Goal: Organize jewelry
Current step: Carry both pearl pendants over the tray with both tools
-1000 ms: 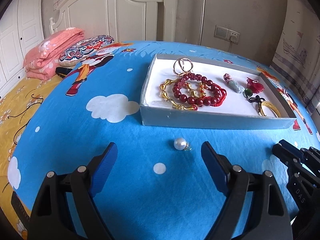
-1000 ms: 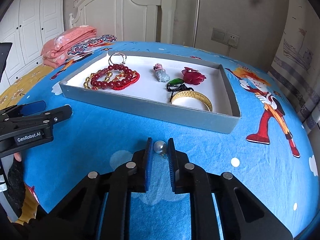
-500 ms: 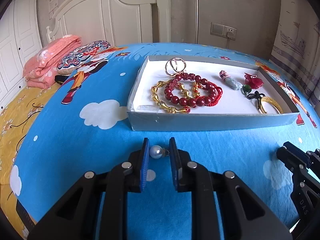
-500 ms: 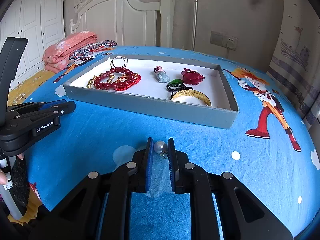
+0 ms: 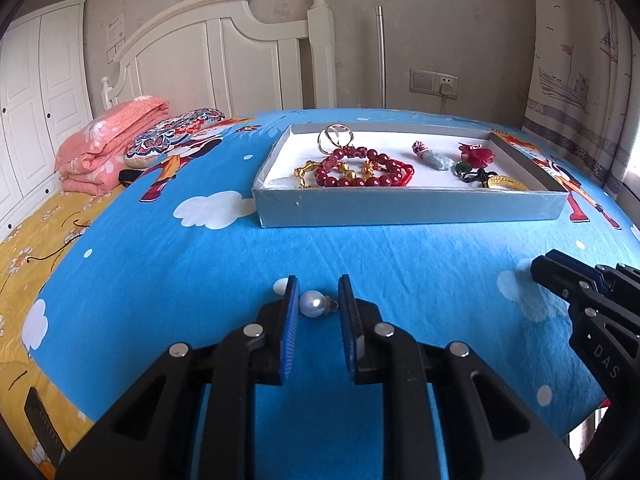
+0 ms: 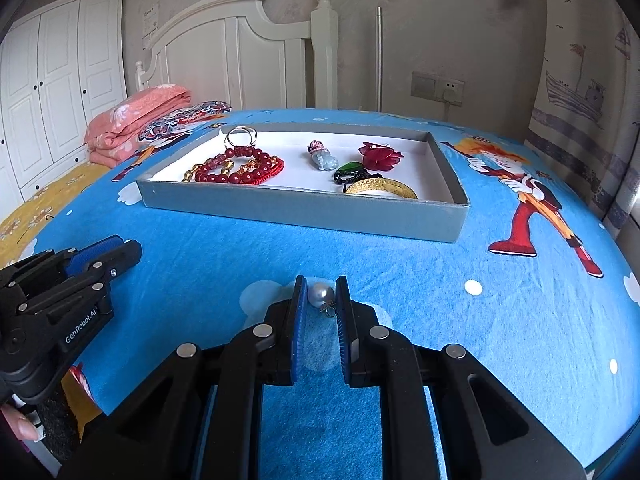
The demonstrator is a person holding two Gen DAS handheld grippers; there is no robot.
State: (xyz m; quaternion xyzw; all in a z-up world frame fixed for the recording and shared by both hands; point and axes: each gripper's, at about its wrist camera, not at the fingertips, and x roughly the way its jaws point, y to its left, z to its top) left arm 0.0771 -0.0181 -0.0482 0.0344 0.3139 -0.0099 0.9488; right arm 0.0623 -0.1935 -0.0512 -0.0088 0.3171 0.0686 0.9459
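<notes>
A pearl earring (image 5: 313, 303) sits between the blue pads of my left gripper (image 5: 318, 282), which is shut on it just above the blue bedspread. A second pearl earring (image 6: 320, 293) is pinched in my right gripper (image 6: 321, 282), also shut. The grey tray (image 5: 400, 210) with white lining lies ahead of both; it holds a red bead bracelet (image 5: 360, 172), silver rings (image 5: 334, 138), a pale blue pendant (image 5: 434, 158), a red flower (image 5: 476, 156) and a gold bangle (image 5: 506, 184). In the left wrist view the right gripper (image 5: 538, 268) shows at the right edge. In the right wrist view the left gripper (image 6: 116, 246) shows at the left.
A folded pink blanket (image 5: 108, 152) and a patterned pillow (image 5: 176, 136) lie at the far left near the white headboard (image 5: 224, 48). Yellow sheet borders the spread on the left. A curtain (image 6: 580, 80) hangs at the right. A hand (image 6: 20, 428) holds the left gripper's handle.
My left gripper went from wide open to shut on the pearl earring that lay between its fingers, then shifted so the tray looks flatter and farther. The right gripper kept its pearl and stayed put.
</notes>
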